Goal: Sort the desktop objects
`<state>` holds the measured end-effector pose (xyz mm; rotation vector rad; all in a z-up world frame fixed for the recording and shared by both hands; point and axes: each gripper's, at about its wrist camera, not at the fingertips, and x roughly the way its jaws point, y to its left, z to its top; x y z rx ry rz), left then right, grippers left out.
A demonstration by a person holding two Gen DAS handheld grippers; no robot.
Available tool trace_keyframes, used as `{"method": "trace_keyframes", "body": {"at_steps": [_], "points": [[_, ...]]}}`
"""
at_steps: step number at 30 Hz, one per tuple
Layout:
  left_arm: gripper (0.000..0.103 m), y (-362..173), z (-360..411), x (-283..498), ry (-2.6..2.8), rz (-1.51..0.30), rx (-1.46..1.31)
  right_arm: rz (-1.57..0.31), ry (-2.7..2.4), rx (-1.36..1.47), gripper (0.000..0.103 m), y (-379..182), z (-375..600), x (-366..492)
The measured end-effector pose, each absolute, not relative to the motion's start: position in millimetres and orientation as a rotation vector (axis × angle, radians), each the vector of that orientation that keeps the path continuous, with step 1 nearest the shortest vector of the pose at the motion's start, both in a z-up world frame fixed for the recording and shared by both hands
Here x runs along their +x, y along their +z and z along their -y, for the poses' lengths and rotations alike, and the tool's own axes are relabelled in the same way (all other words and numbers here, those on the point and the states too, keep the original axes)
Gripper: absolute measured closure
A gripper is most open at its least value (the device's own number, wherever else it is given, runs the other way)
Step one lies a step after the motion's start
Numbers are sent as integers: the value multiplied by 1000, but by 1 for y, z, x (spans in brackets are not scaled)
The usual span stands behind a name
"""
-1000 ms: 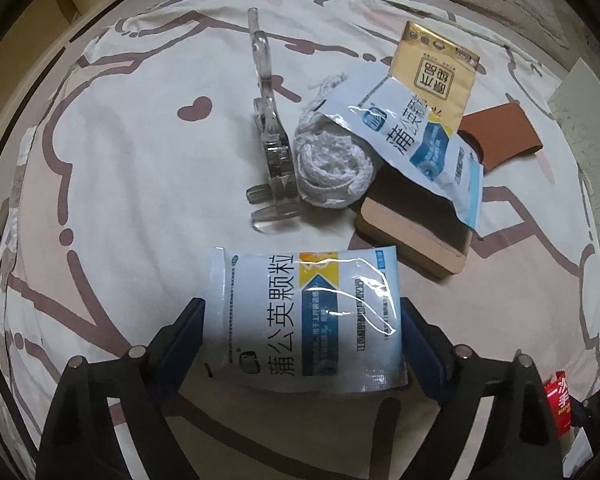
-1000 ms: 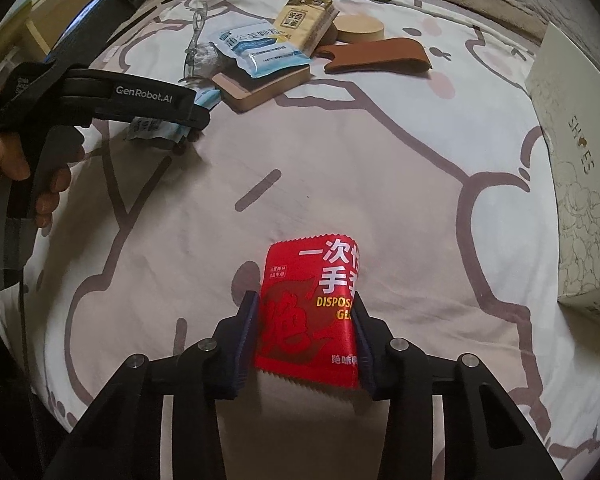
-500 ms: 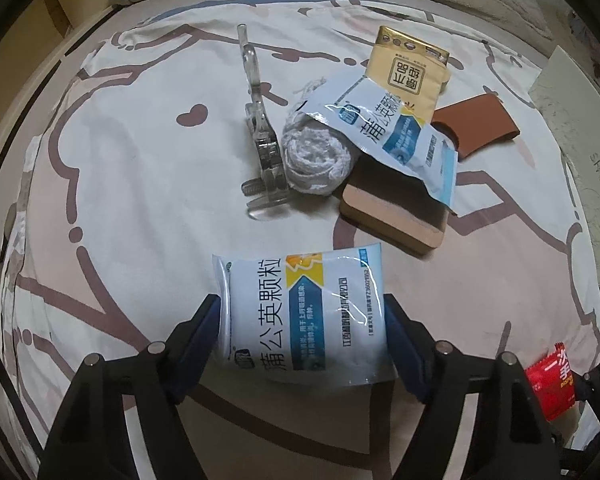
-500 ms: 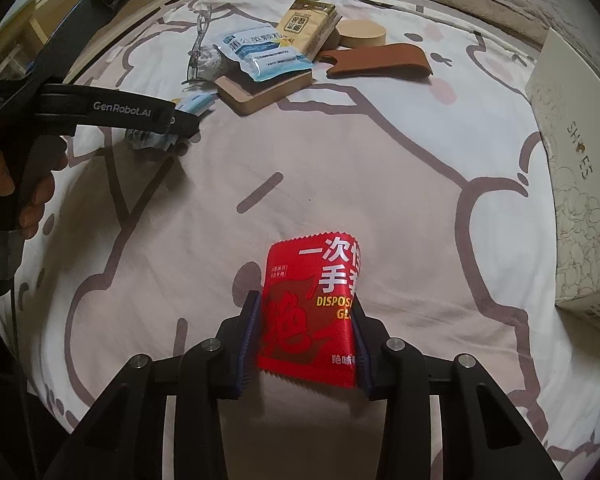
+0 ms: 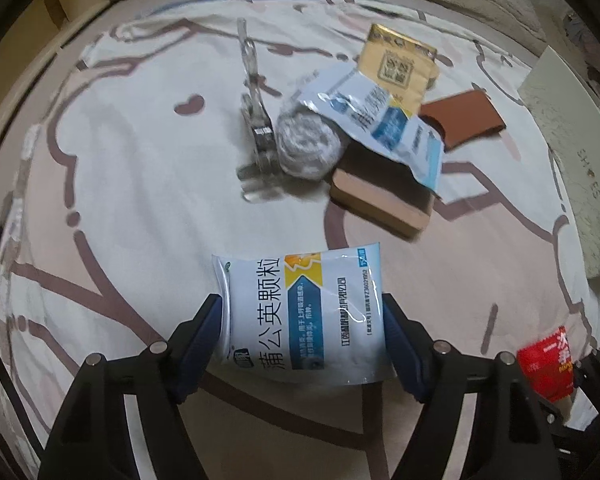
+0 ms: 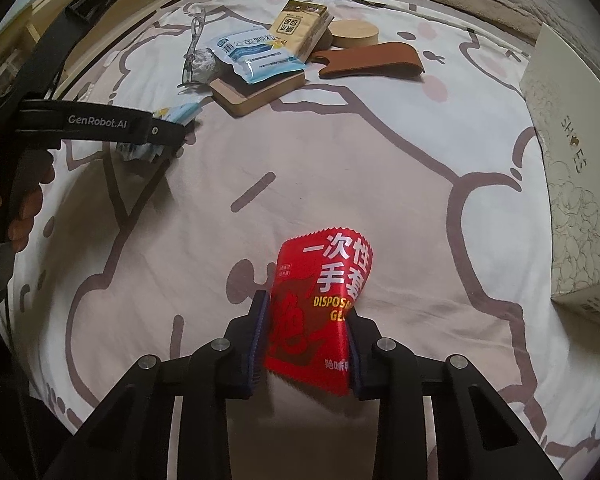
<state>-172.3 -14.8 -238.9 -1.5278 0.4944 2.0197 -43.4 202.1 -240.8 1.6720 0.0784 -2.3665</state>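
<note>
We hold both claws steeply down over the bed (image 6: 380,184): left claw (image 5: 304,320) pinching a white sachet (image 5: 300,312), right claw (image 6: 306,344), just tightened, pinching a red packet (image 6: 320,312), open sheet ahead of each.

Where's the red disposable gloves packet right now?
The red gloves packet is pinched upright in the right hand-held gripper, low centre of the right wrist view, above the patterned bedsheet, with the white shoe box to its right.
</note>
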Motion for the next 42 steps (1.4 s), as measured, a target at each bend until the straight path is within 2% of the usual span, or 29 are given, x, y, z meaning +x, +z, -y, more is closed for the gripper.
{"method": "trace_keyframes", "body": {"at_steps": [4,12,14,15,16,26,32,34,40,42], "points": [[13,-246,21,-174,2034,-486,-1573,-27,-2360,1698,69,-242,-208,-51],[4,-253,29,-171,2022,-536,-1611,33,-2352,1733,69,-241,-219,-47],[4,-253,31,-171,2014,-534,-1625,66,-2337,1740,62,-242,-220,-49],[4,-253,31,-171,2013,-534,-1626,92,-2324,1746,53,-243,-221,-50],[4,-252,32,-170,2014,-537,-1623,109,-2317,1749,49,-242,-222,-49],[18,-245,33,-156,1992,-611,-1537,206,-2306,1768,49,-241,-230,-48],[24,-239,37,-149,1974,-623,-1503,166,-2320,1759,49,-242,-224,-47],[25,-237,40,-147,1970,-615,-1498,130,-2327,1736,59,-240,-221,-45],[25,-231,48,-140,1970,-580,-1496,89,-2341,1698,70,-237,-218,-43],[25,-227,50,-137,1975,-564,-1493,102,-2340,1699,70,-236,-220,-43]]}}
